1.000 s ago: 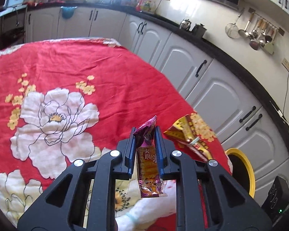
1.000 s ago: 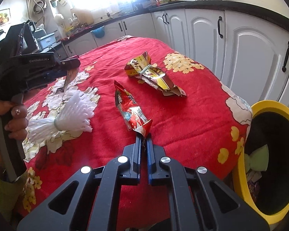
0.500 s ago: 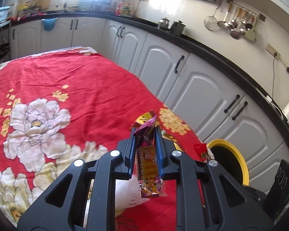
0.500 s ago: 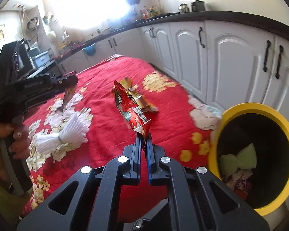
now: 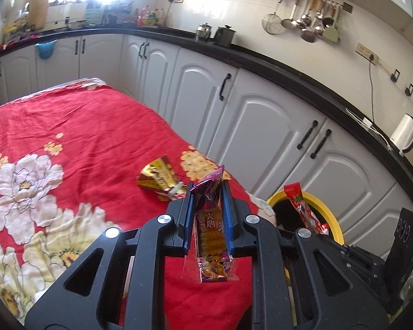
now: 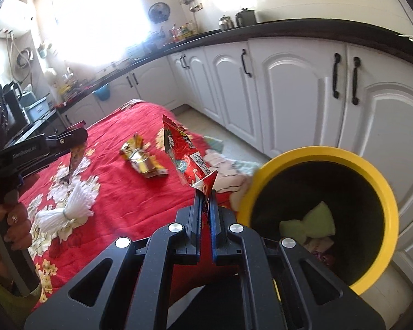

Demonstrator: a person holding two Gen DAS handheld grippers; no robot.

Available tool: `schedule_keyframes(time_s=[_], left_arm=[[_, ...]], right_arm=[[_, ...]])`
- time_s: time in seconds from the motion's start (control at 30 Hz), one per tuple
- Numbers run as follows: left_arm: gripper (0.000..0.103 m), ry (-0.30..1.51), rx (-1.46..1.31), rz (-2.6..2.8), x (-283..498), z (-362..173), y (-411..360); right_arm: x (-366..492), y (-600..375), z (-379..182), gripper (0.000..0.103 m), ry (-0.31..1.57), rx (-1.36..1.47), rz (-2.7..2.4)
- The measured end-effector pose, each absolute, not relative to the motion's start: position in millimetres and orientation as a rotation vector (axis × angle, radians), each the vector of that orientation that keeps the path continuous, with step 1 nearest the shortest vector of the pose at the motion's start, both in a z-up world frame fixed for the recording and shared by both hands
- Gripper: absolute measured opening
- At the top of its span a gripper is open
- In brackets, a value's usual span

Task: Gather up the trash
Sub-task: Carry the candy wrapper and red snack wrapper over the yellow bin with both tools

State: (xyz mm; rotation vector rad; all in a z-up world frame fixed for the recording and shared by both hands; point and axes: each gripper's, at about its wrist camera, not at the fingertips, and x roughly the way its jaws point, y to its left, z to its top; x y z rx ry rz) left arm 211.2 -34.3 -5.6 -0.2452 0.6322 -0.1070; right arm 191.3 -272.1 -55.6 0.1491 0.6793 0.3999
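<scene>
My left gripper point(image 5: 206, 192) is shut on a purple snack wrapper point(image 5: 210, 233), held above the red floral tablecloth point(image 5: 82, 143). My right gripper point(image 6: 205, 196) is shut on a red snack wrapper point(image 6: 185, 156), held upright in the air beside the yellow-rimmed trash bin point(image 6: 371, 176); the wrapper point(image 5: 303, 211) and bin point(image 5: 334, 220) also show in the left wrist view. A gold wrapper point(image 6: 143, 159) lies on the cloth and also shows in the left wrist view point(image 5: 159, 181). The left gripper point(image 6: 68, 137) appears at the left of the right wrist view.
A white tied bundle point(image 6: 68, 209) lies on the cloth near the left gripper. The bin holds a green scrap point(image 6: 308, 222) and other litter. White cabinets point(image 5: 261, 126) with a black counter stand close behind the table and bin.
Both grippers have lifted and swung right towards the bin, each still holding its wrapper. The red wrapper has left the cloth and now hangs beside the bin's rim.
</scene>
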Motion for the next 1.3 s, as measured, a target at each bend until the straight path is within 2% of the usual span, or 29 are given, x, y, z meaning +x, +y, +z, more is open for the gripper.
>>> schedule_keyframes(time_s=[0.7, 1.3], left_arm=[[0.012, 0.652, -0.135, -0.251, 222, -10, -132], [0.013, 0.722, -0.052, -0.364, 246, -45, -211]], right_arm=[[196, -356, -63, 0.005, 0.672, 0.21, 0.242], [207, -411, -105, 0.005, 0.758, 0.264, 0.135]])
